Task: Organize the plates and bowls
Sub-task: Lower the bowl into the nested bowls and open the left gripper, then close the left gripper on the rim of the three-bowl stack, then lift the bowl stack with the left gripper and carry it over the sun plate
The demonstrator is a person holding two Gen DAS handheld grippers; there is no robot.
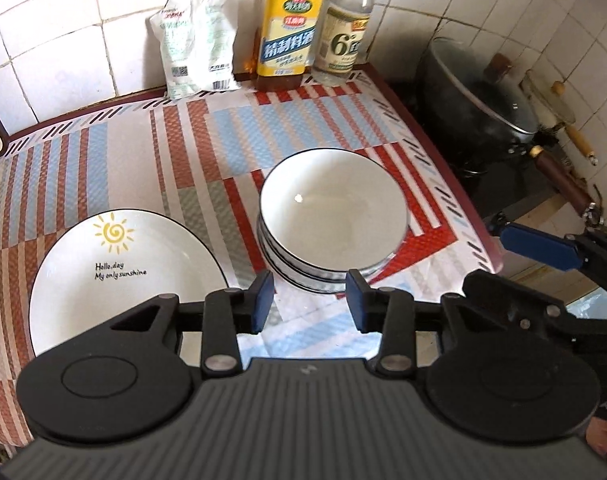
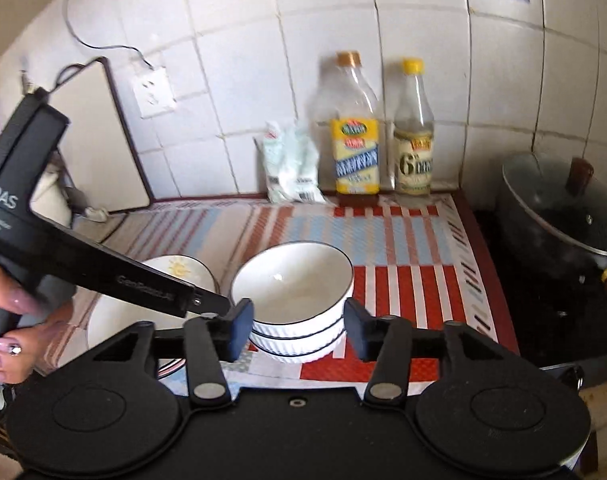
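A stack of three white bowls with dark rims stands on the striped mat; it also shows in the right wrist view. A white plate with a yellow sun and writing lies to its left, partly hidden in the right wrist view behind the left gripper's body. My left gripper is open and empty, just short of the bowls. My right gripper is open, its fingers on either side of the stack's near side, not touching it. One right finger shows at the right of the left wrist view.
A striped mat covers the counter. A white packet and two bottles stand against the tiled back wall. A dark lidded pot sits on the stove to the right. A board leans at the left.
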